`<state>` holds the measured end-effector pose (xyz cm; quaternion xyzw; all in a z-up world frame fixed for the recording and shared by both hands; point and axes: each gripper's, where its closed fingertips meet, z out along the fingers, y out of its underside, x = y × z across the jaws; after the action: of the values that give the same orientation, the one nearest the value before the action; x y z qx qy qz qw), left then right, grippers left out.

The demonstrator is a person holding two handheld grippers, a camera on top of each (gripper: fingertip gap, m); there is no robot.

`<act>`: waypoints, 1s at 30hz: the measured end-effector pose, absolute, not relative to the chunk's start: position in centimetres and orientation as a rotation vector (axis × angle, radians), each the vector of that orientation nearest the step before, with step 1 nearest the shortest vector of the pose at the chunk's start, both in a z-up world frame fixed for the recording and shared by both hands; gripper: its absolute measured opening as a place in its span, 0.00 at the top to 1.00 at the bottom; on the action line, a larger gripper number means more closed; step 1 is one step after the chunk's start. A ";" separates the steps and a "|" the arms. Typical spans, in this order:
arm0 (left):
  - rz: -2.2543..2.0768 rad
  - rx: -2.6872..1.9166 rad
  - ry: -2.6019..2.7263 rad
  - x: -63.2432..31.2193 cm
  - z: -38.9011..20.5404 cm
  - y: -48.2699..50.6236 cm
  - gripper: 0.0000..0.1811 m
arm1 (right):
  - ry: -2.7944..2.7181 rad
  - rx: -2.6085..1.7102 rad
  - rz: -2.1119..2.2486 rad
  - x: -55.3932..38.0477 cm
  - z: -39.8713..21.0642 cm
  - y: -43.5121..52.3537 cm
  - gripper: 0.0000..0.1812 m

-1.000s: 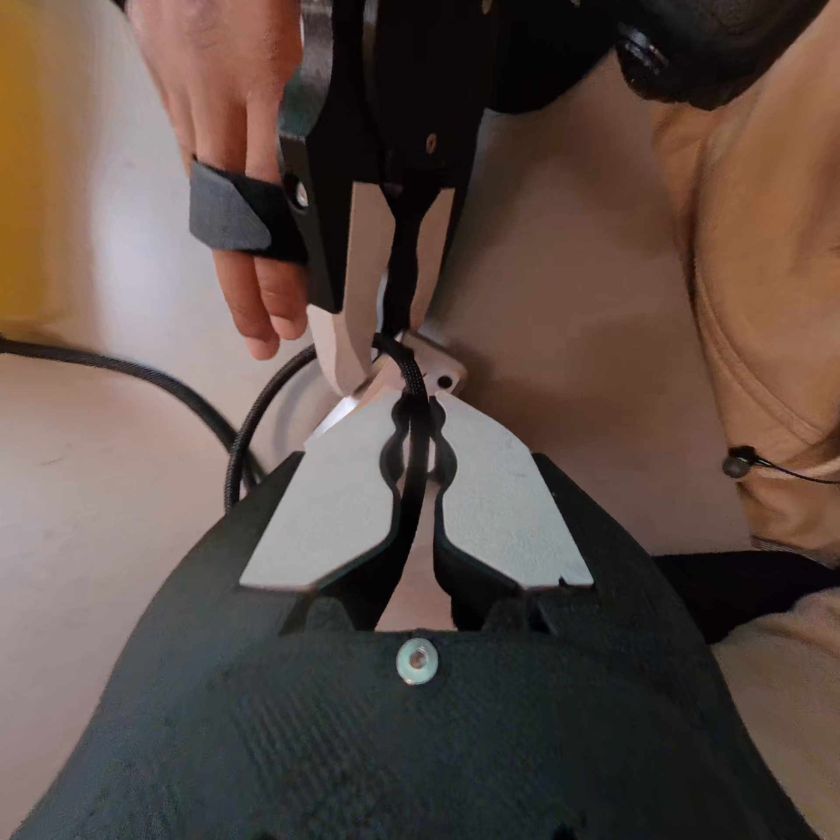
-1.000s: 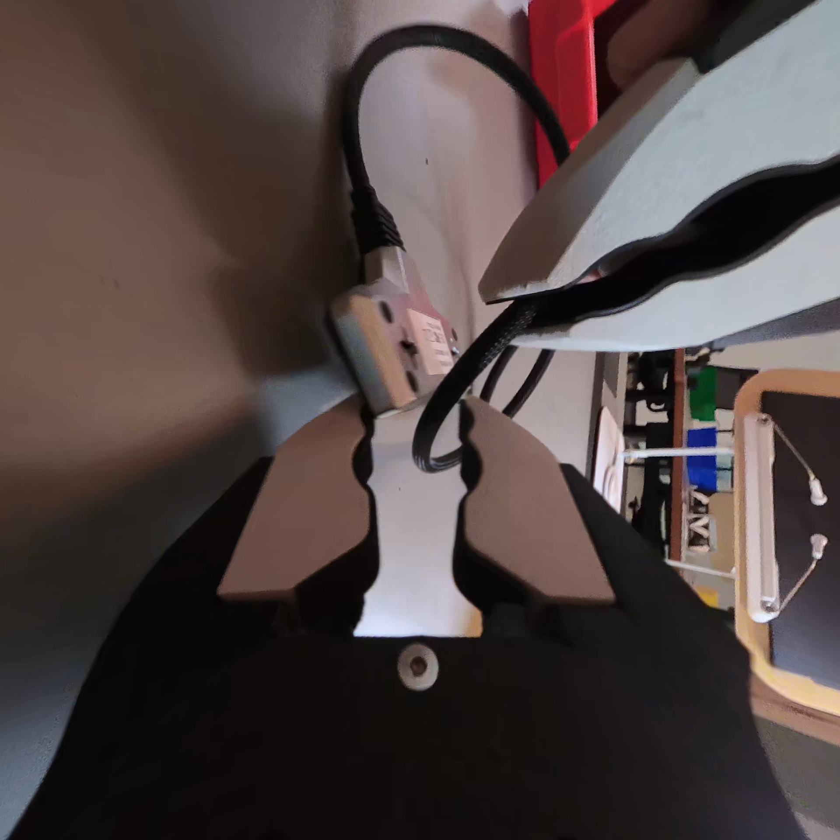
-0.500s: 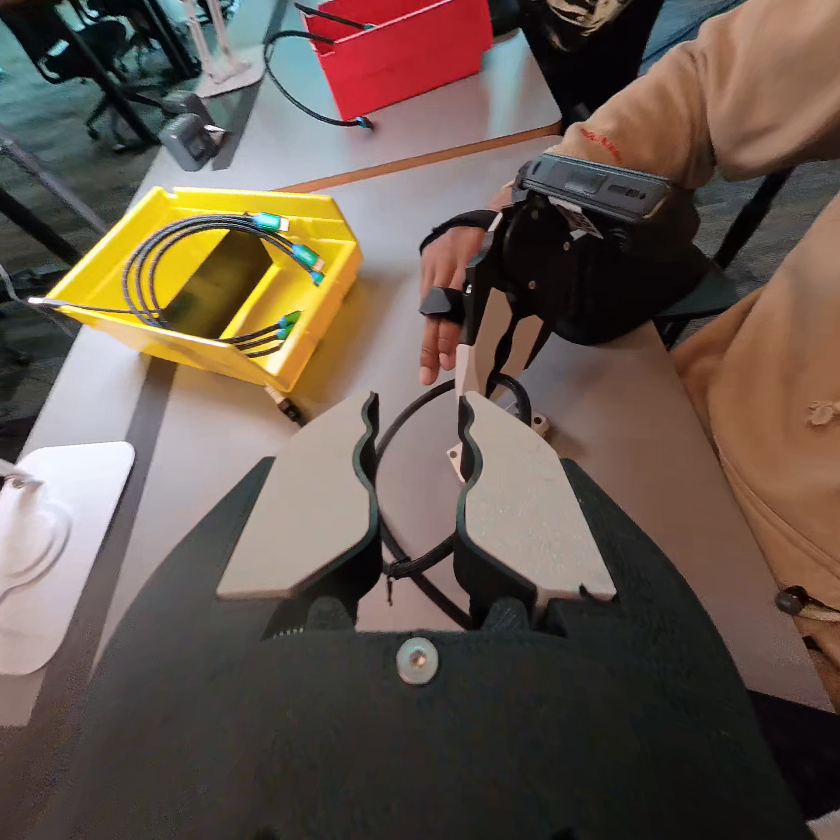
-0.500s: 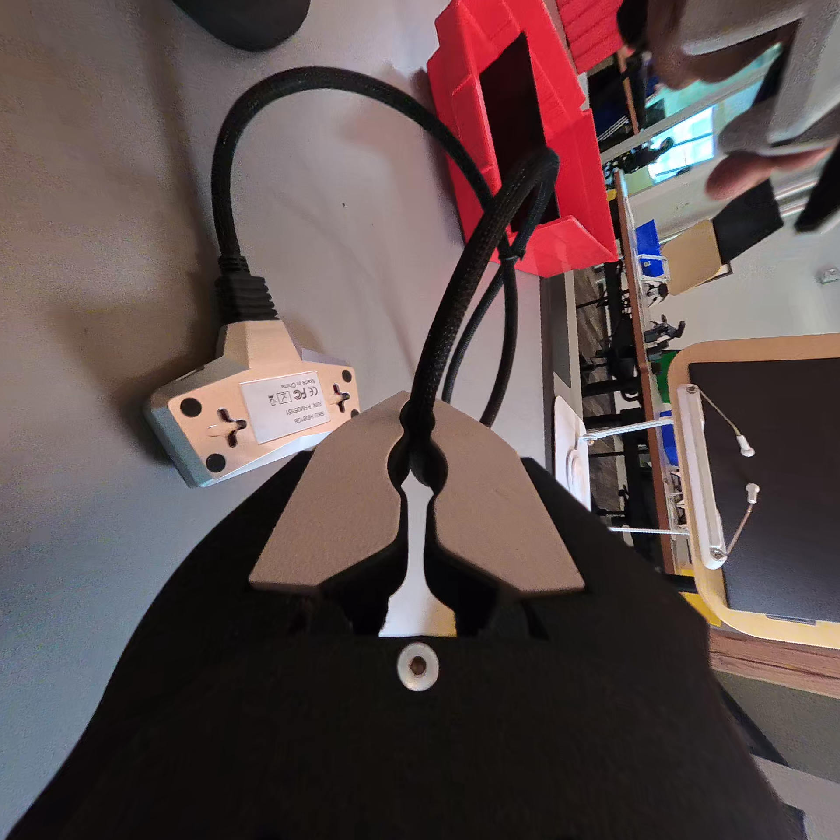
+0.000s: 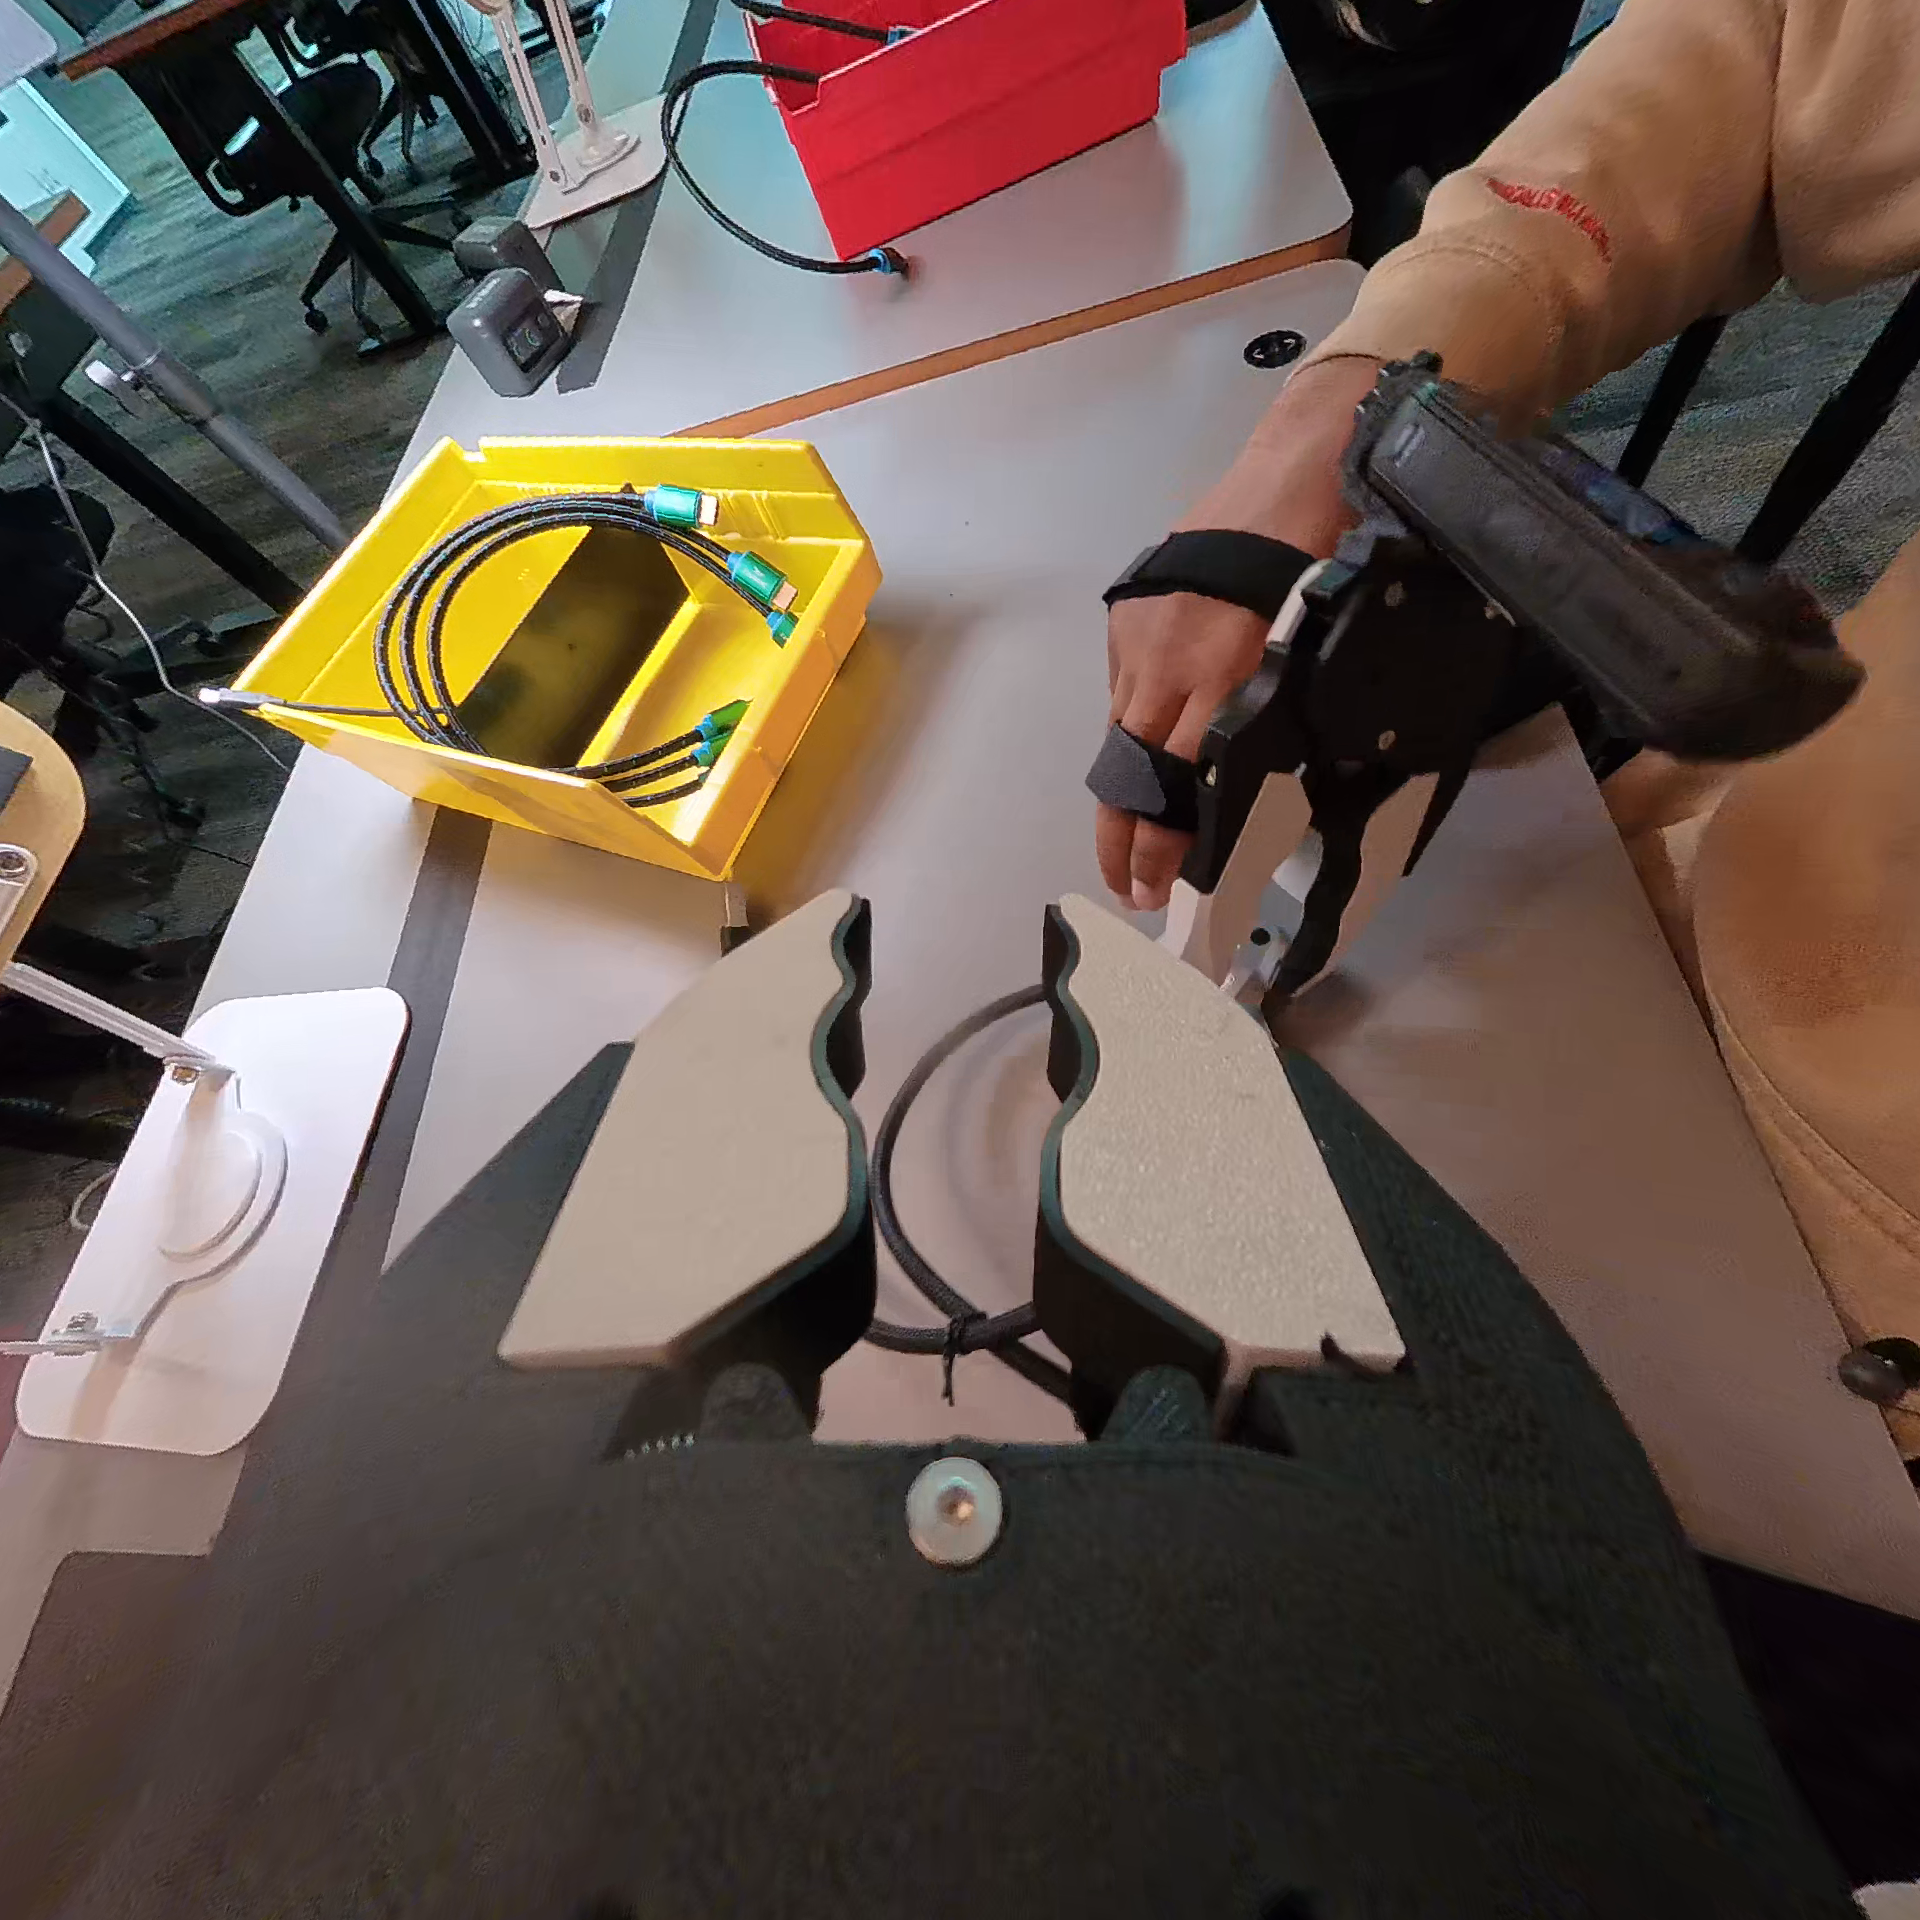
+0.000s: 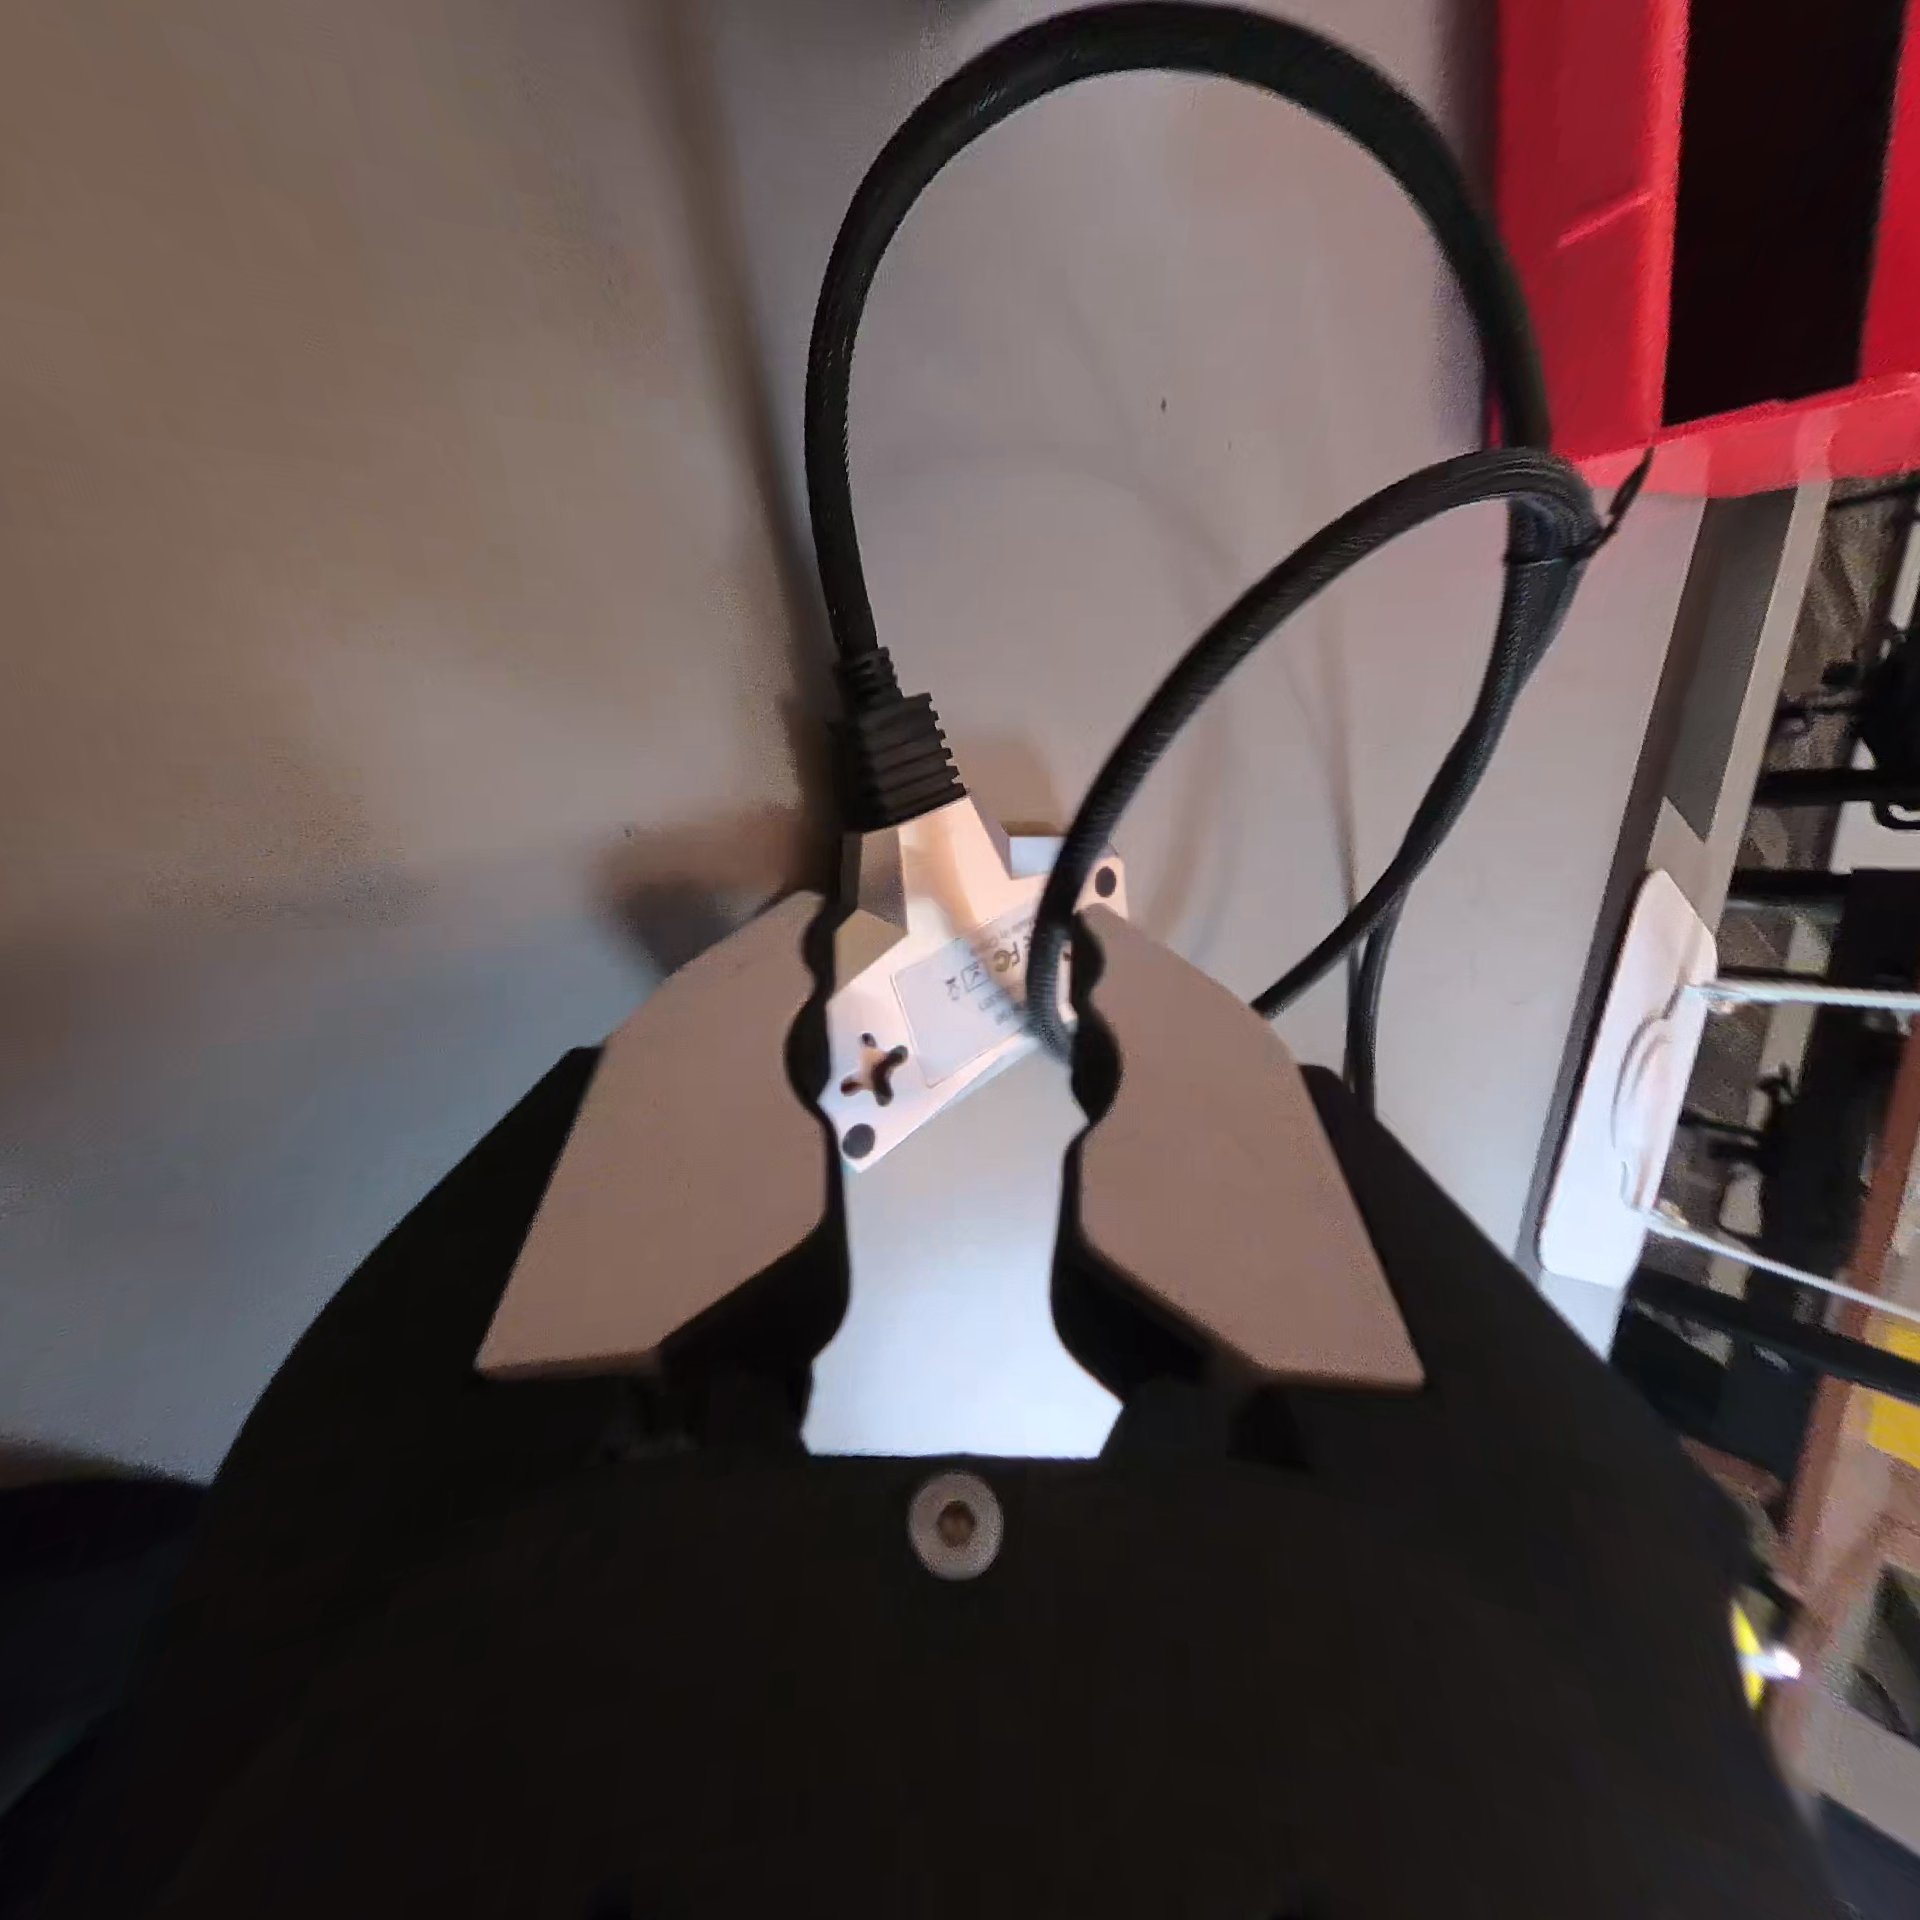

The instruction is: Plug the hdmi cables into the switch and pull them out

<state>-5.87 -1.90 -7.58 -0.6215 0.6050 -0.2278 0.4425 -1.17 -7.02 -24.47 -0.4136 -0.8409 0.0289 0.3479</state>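
Note:
My left gripper (image 5: pixel 951 920) is open and empty above the grey table (image 5: pixel 1039 582). A loop of black braided HDMI cable (image 5: pixel 899 1101) lies on the table below its fingers. My right gripper (image 6: pixel 956 914) is open, with the silver HDMI switch (image 6: pixel 914 1049) lying label side up between its fingertips. The switch's thick black lead (image 6: pixel 862 416) arches away from it. The thin braided cable (image 6: pixel 1195 727) runs past the right finger's inner edge. In the left wrist view the right gripper (image 5: pixel 1247 935) points down at the table and hides most of the switch.
A yellow bin (image 5: pixel 343 644) with several green-tipped cables (image 5: pixel 436 603) sits at the left. A red bin (image 5: pixel 966 114) stands at the back and shows in the right wrist view (image 6: pixel 1579 208). A white stand base (image 5: pixel 208 1216) is at the table's left edge. A tan sleeve (image 5: pixel 1621 187) is on the right.
My left gripper let go of the braided cable, opened and drew back above the table. My right gripper closed on the cable half a second ago, then opened and moved over the switch.

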 end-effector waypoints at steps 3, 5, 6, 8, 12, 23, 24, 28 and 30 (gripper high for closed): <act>-0.552 -1.542 1.500 -5.9 -7.5 -1.9 0.82 | -2.235 -1.151 0.031 -1.7 -25.3 -7.0 0.66; -0.541 -1.541 1.498 -6.0 -7.5 -1.8 0.82 | -2.249 -1.170 0.027 -2.5 -25.4 -7.0 0.65; -0.539 -1.541 1.497 -6.0 -7.5 -1.8 0.82 | -2.264 -1.185 0.015 -2.9 -25.5 -6.9 0.64; -0.534 -1.541 1.494 -6.1 -7.4 -1.8 0.83 | -2.301 -1.219 -0.011 -3.5 -25.8 -6.8 0.63; -0.524 -1.539 1.486 -6.3 -7.3 -1.6 0.83 | -2.403 -1.264 -0.033 -5.0 -26.5 -6.2 0.65; -0.500 -1.515 1.434 -7.7 -6.0 -1.6 0.84 | -2.711 -1.197 -0.141 -7.6 -27.5 -6.3 0.81; -0.496 -1.514 1.431 -7.7 -5.9 -1.6 0.84 | -2.727 -1.196 -0.156 -7.5 -27.5 -6.2 0.81; -0.479 -1.503 1.429 -7.9 -5.6 -1.7 0.84 | -2.718 -1.190 -0.132 -7.7 -27.5 -6.0 0.84; -0.477 -1.497 1.426 -7.9 -5.4 -1.8 0.84 | -2.692 -1.249 -0.088 -7.6 -27.5 -6.0 0.84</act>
<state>-7.94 -1.78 -5.43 -0.6158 0.5865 -0.1961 0.4883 -7.57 -5.96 -27.49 -0.4190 -0.9034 -0.0296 0.0862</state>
